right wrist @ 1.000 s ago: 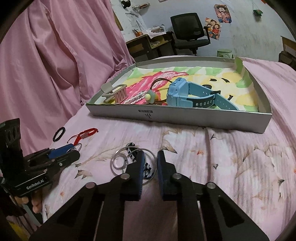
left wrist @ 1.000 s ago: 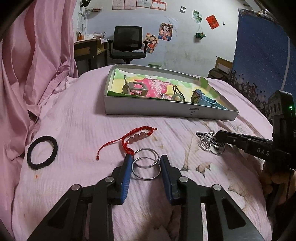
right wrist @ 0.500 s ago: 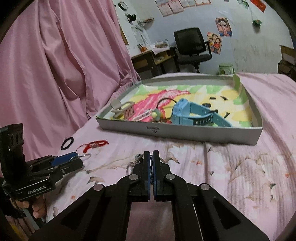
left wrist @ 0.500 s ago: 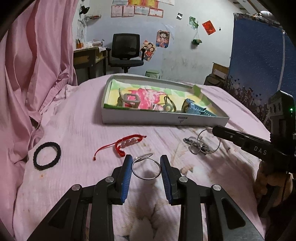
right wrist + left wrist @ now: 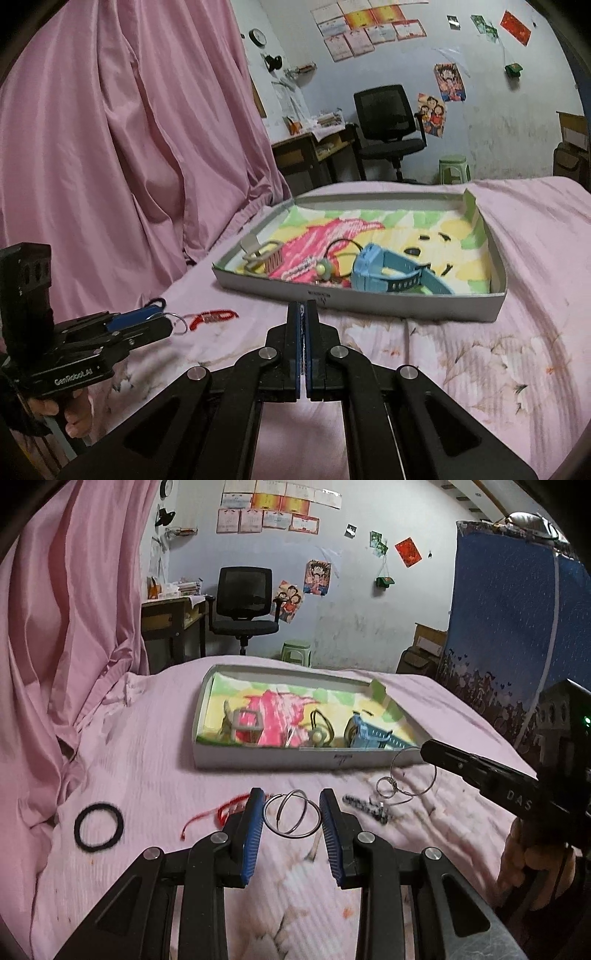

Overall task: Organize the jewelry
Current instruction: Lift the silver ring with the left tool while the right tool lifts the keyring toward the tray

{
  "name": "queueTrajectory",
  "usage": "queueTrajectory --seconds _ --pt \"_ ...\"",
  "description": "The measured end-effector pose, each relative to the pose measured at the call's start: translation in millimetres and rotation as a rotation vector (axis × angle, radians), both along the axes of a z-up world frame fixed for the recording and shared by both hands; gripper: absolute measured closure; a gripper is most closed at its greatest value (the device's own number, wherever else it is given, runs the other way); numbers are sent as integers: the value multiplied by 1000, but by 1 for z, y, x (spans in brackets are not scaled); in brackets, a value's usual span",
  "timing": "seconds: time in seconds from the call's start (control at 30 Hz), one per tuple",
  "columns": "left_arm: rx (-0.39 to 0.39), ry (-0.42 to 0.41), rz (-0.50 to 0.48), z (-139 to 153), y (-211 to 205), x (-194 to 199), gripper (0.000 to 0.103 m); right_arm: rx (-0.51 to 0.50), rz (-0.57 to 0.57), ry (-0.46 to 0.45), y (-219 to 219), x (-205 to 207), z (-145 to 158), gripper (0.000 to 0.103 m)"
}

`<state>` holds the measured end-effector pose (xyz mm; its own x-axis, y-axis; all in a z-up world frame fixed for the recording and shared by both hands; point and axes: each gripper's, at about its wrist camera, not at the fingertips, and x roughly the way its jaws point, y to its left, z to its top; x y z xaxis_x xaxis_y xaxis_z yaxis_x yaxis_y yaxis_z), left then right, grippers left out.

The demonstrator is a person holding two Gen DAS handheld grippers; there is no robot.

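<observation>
In the left wrist view my left gripper point(image 5: 291, 814) holds a pair of linked silver rings point(image 5: 291, 815) between its blue pads, lifted above the pink bed. My right gripper point(image 5: 424, 749) is shut on a large silver ring with a smaller ring and a dark chain point(image 5: 400, 786) hanging below it. In the right wrist view my right gripper point(image 5: 302, 314) has its pads together. The grey tray point(image 5: 369, 301) with the colourful liner holds a blue watch point(image 5: 391, 275) and a grey buckle piece point(image 5: 264, 254). A red cord bracelet point(image 5: 218, 812) lies left of the left gripper.
A black hair tie point(image 5: 98, 826) lies on the bed at the left. Pink curtain point(image 5: 55, 627) hangs along the left side. A black office chair point(image 5: 242, 605), a desk and a green stool point(image 5: 295, 651) stand beyond the bed. A blue panel point(image 5: 517, 627) is at the right.
Both grippers have risen from the bed. The left lifted the linked rings; the right closed on the ring and chain and lifted them toward the tray's front edge.
</observation>
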<state>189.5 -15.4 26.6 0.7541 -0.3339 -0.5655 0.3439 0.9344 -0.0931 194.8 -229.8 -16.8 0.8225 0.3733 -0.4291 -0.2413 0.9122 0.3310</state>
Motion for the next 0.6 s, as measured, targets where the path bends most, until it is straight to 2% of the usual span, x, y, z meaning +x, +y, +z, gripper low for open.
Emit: queueTrajectory --seconds 0.3,0.6 --pt "-25 -29 -10 12 -11 28 74 -24 -21 -49 -2 4 20 101" --pt "-36 -29 -19 8 -14 43 74 -53 -38 -47 -5 14 22 101"
